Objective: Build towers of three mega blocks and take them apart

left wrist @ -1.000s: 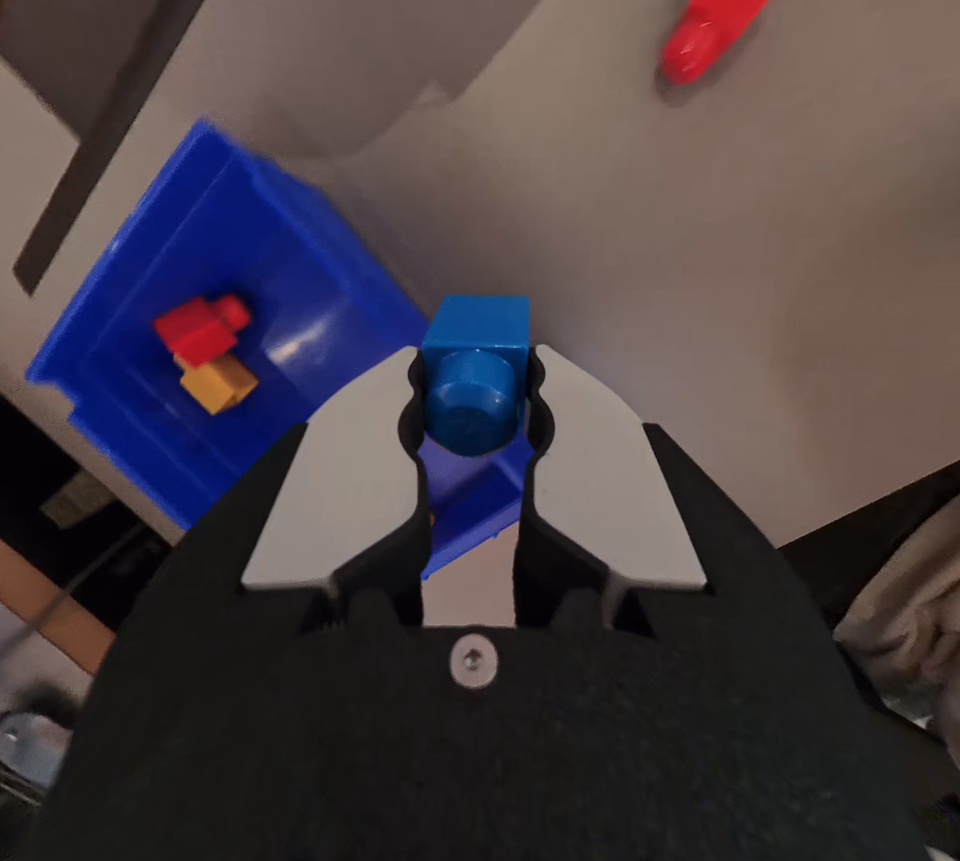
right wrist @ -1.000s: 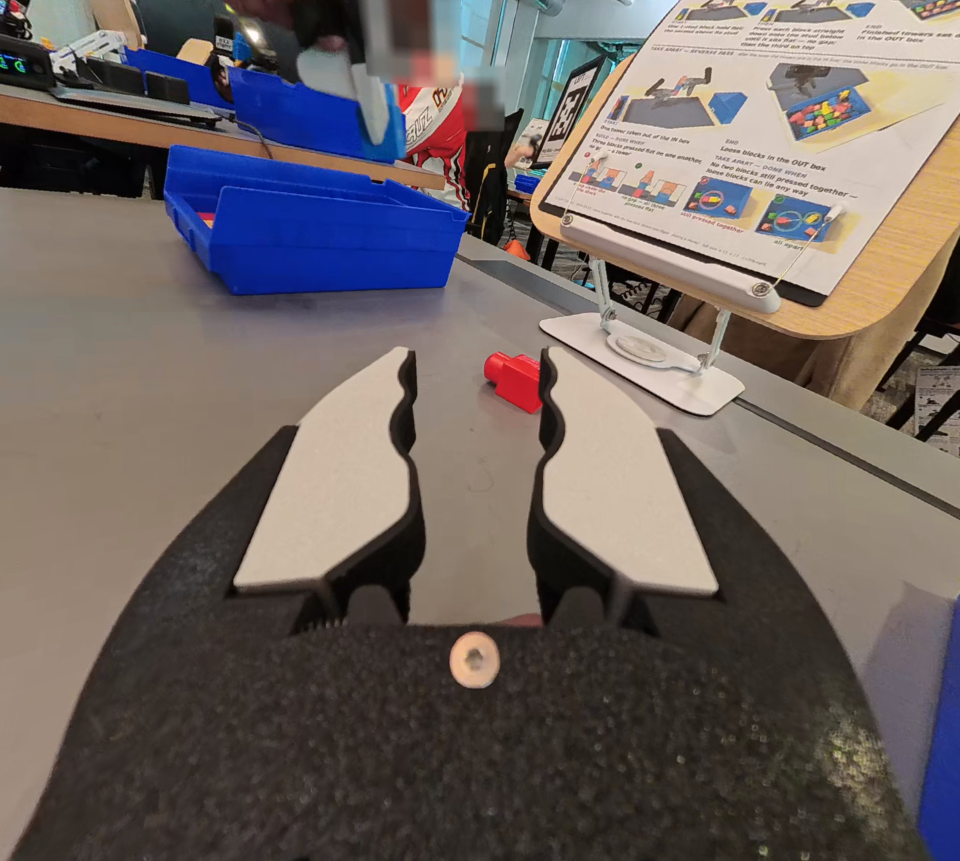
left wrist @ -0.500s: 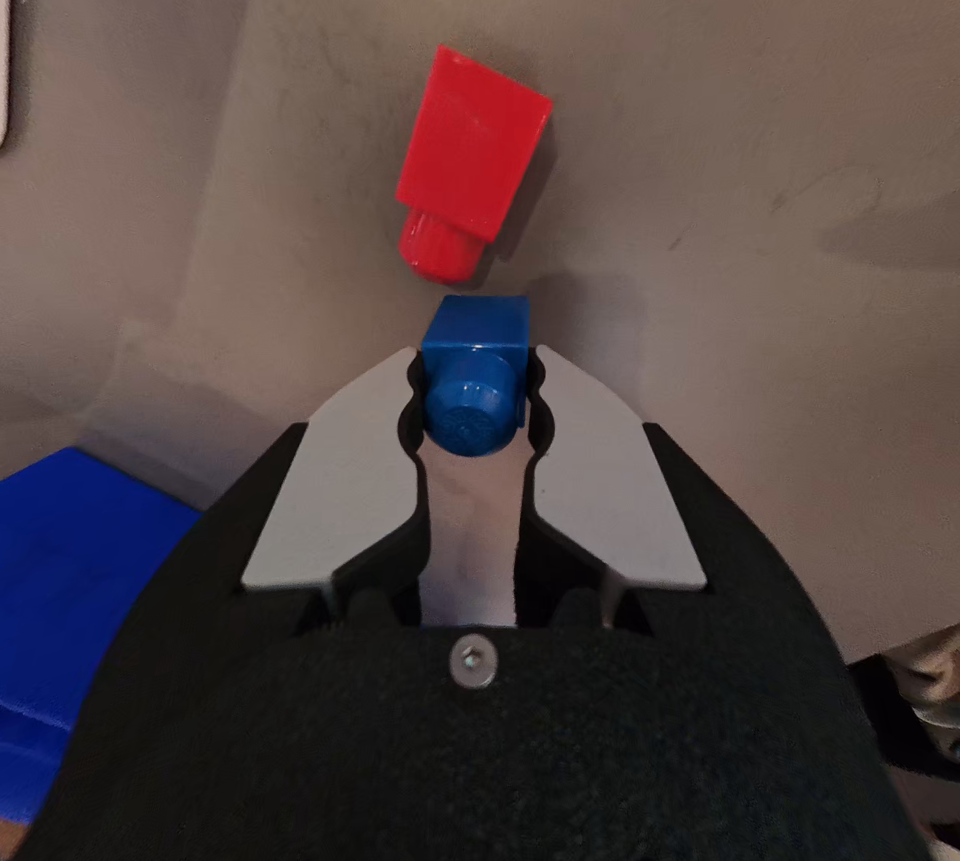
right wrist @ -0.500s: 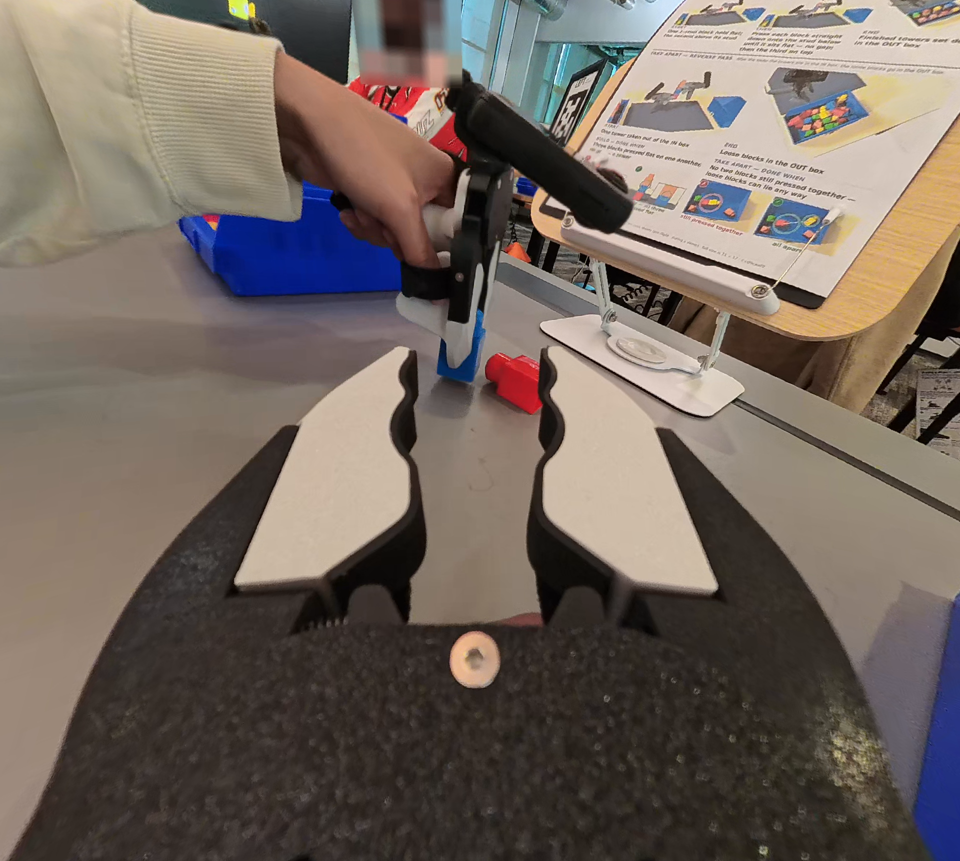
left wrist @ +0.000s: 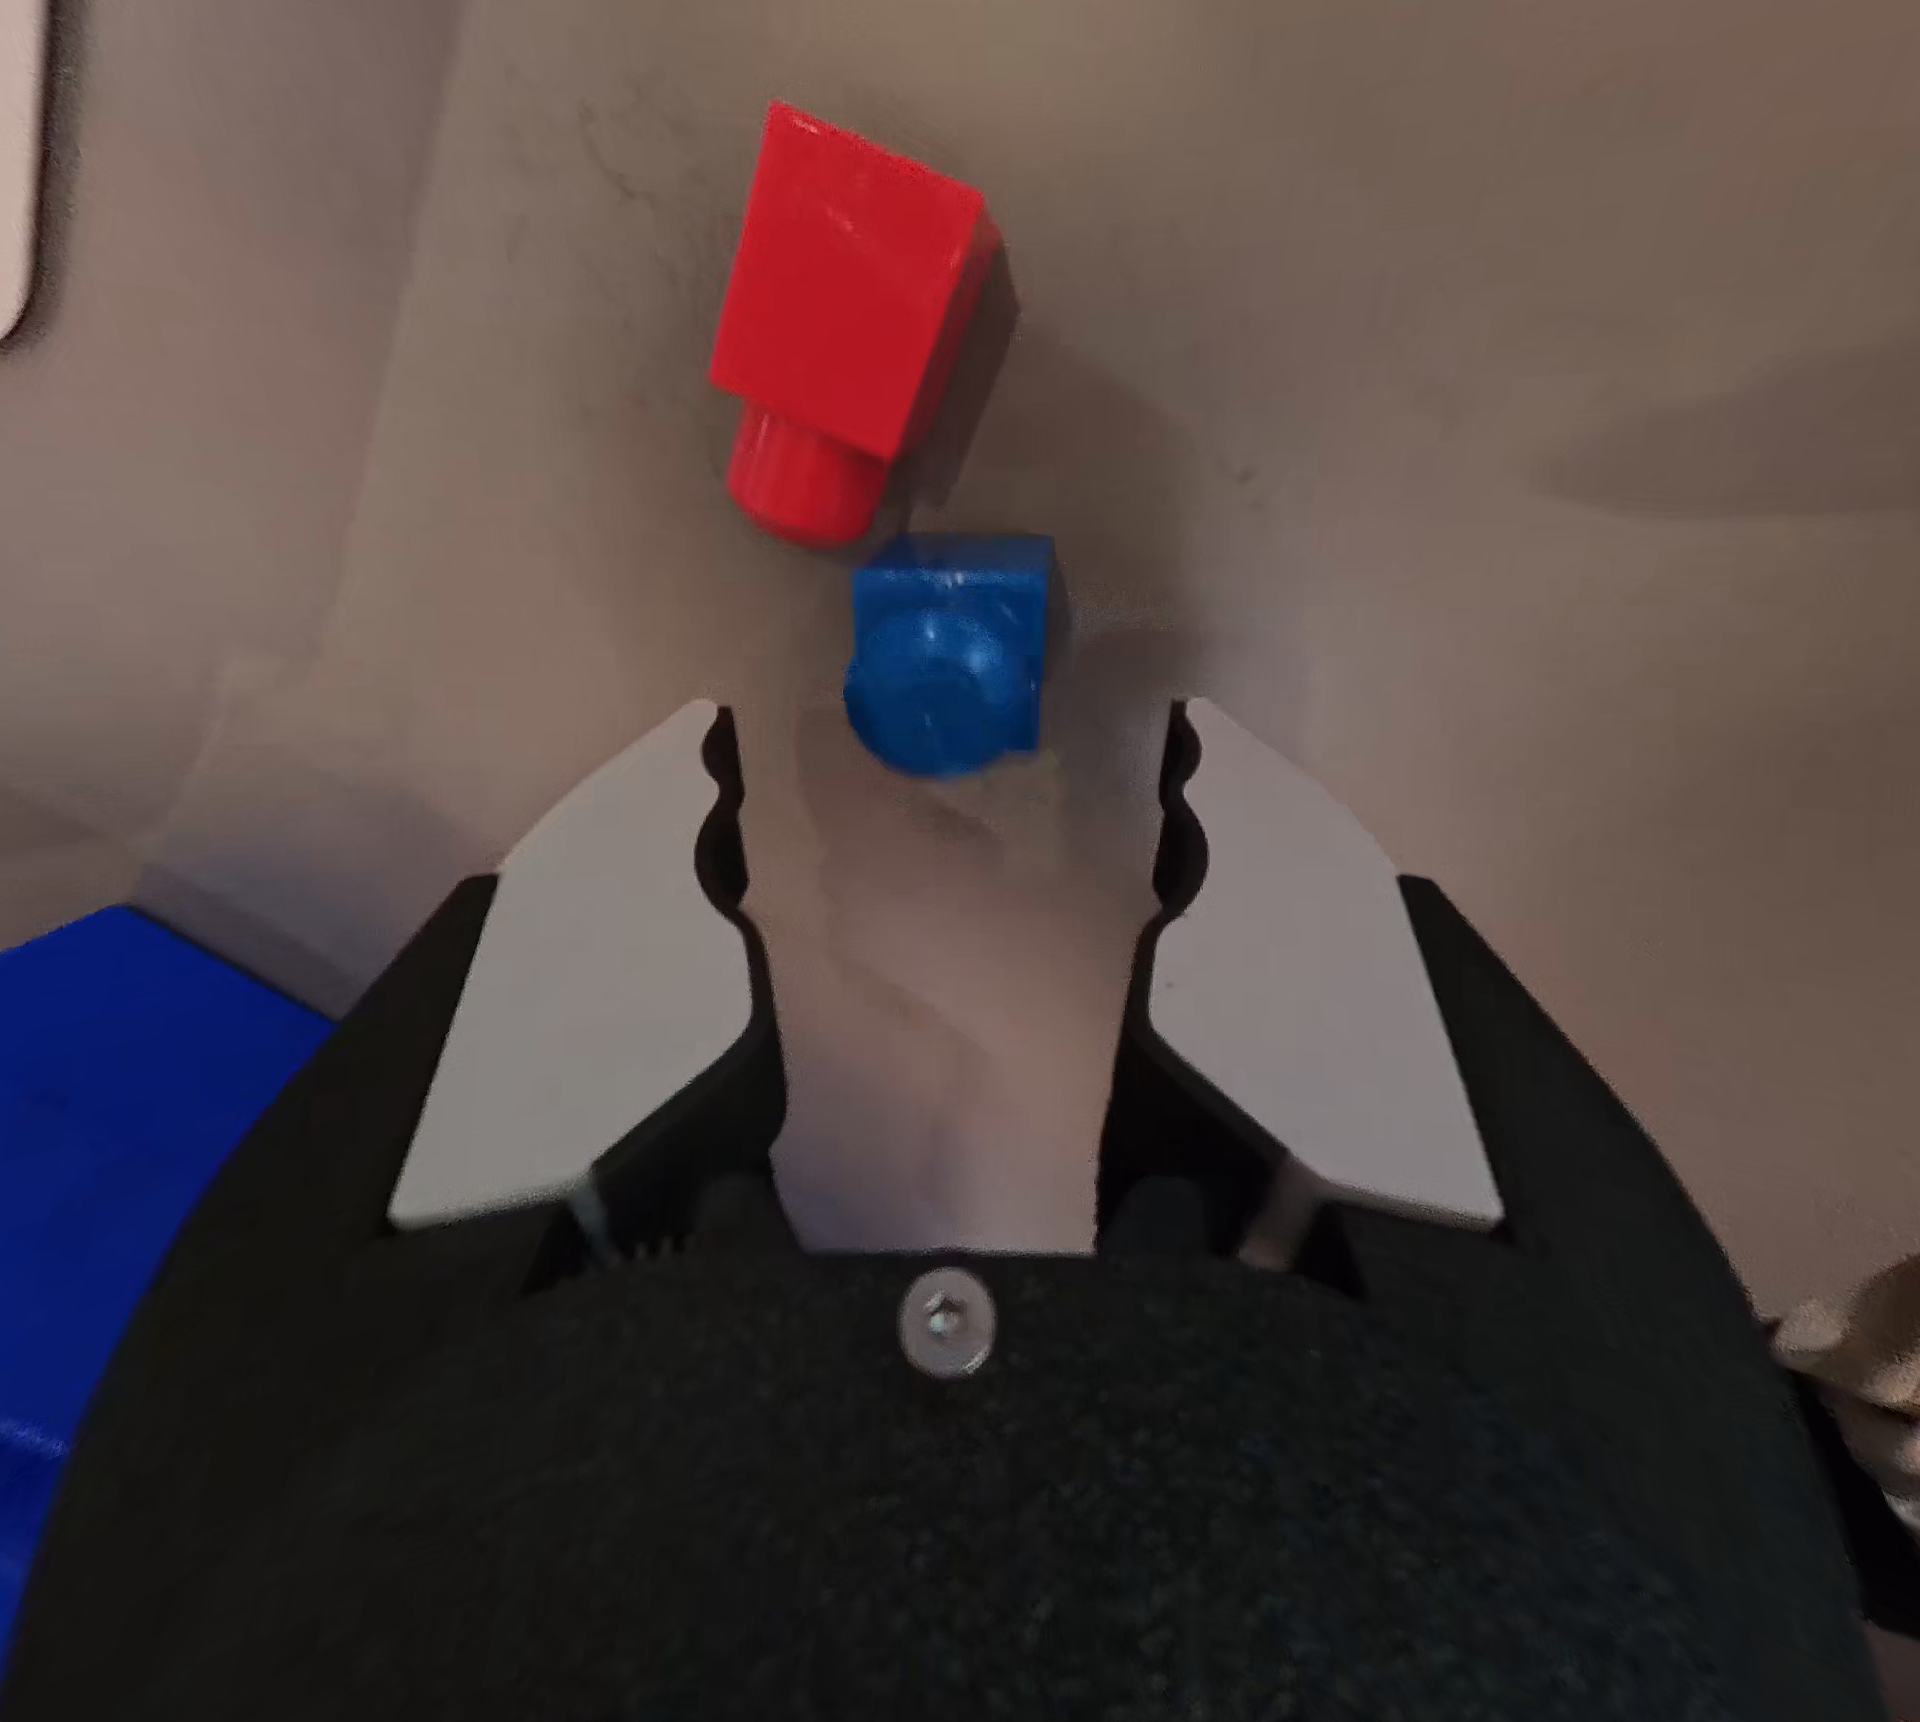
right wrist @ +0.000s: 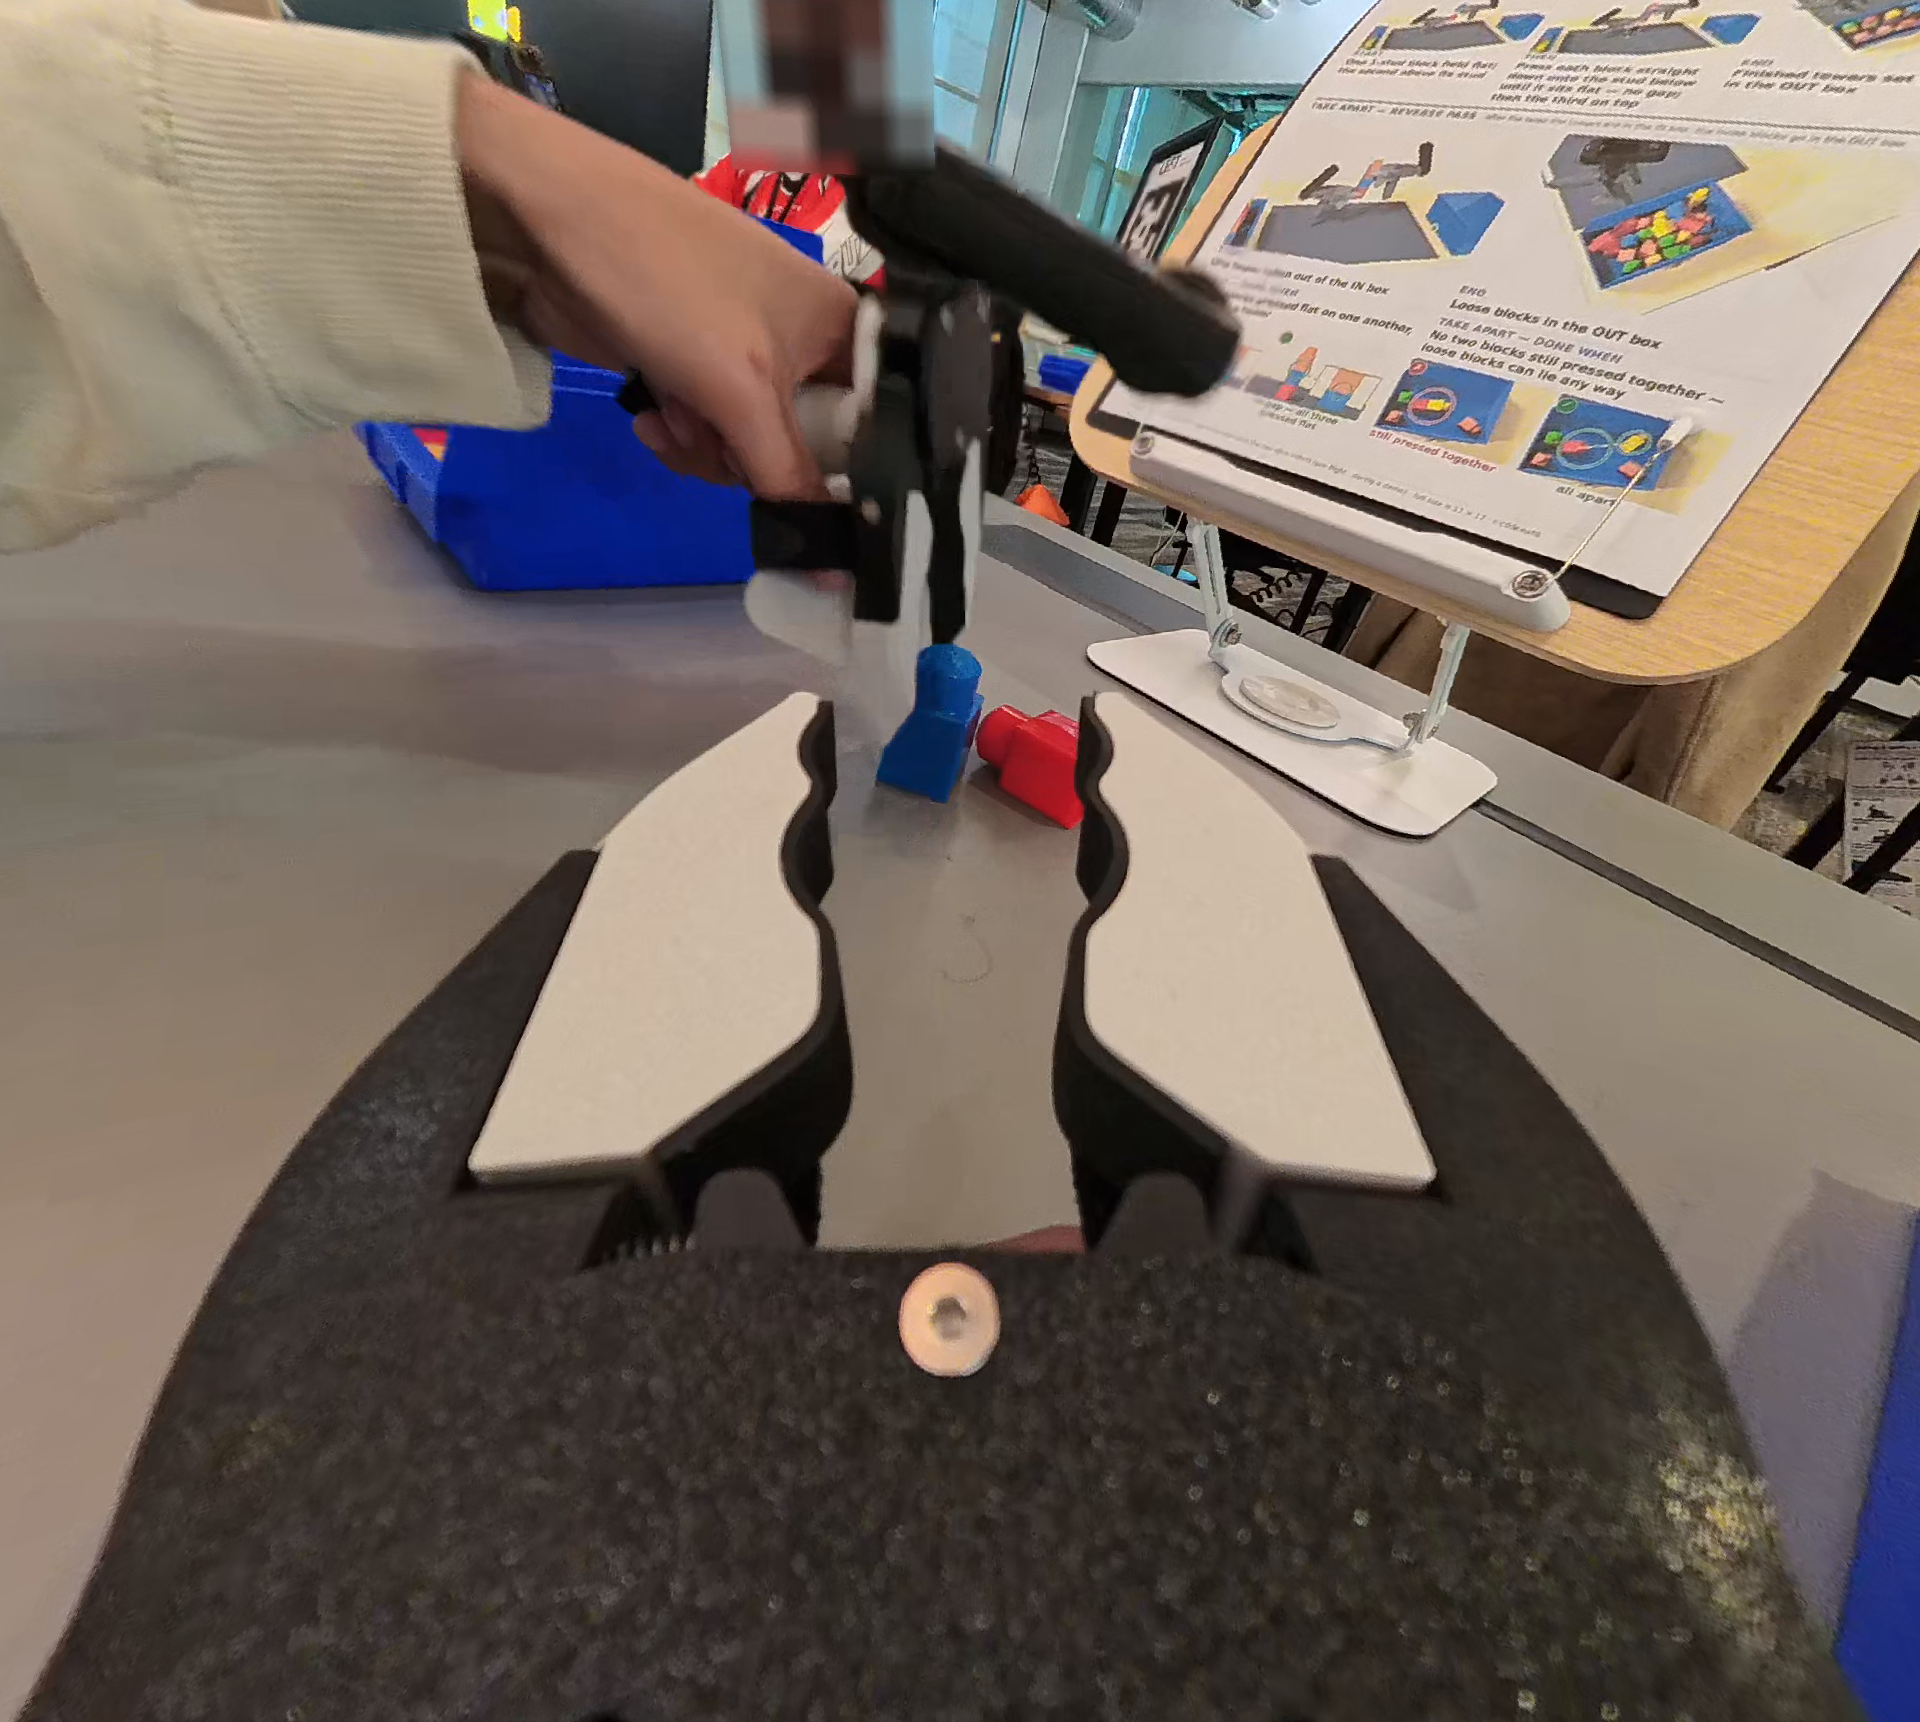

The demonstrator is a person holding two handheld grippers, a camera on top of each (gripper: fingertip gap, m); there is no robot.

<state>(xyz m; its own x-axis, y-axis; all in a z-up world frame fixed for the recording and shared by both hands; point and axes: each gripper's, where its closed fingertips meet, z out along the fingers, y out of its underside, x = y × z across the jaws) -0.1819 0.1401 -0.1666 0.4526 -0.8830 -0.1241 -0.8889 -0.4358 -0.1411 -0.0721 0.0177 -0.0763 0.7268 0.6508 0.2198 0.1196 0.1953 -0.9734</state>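
A blue block [left wrist: 951, 649] stands upright on the grey table [left wrist: 1455, 322], stud up, just beyond my left gripper's tips. My left gripper [left wrist: 951, 716] is open and empty above it; its pads do not touch the block. A red block [left wrist: 847, 322] lies on its side right behind the blue one. In the right wrist view the blue block [right wrist: 935, 727] and the red block [right wrist: 1029, 758] sit side by side ahead of my right gripper [right wrist: 951, 716], which is open and empty, low over the table. The left gripper [right wrist: 914, 550] hovers above the blue block there.
A blue bin [right wrist: 561, 488] stands at the back left of the table; its corner shows in the left wrist view [left wrist: 125, 1101]. An instruction board on a white stand [right wrist: 1299, 716] is at the right. A person's hand and sleeve [right wrist: 260, 270] hold the left gripper.
My left gripper set the blue block down beside the red block, opened wide and let it go, then lifted a little. My right gripper has stayed still and open.
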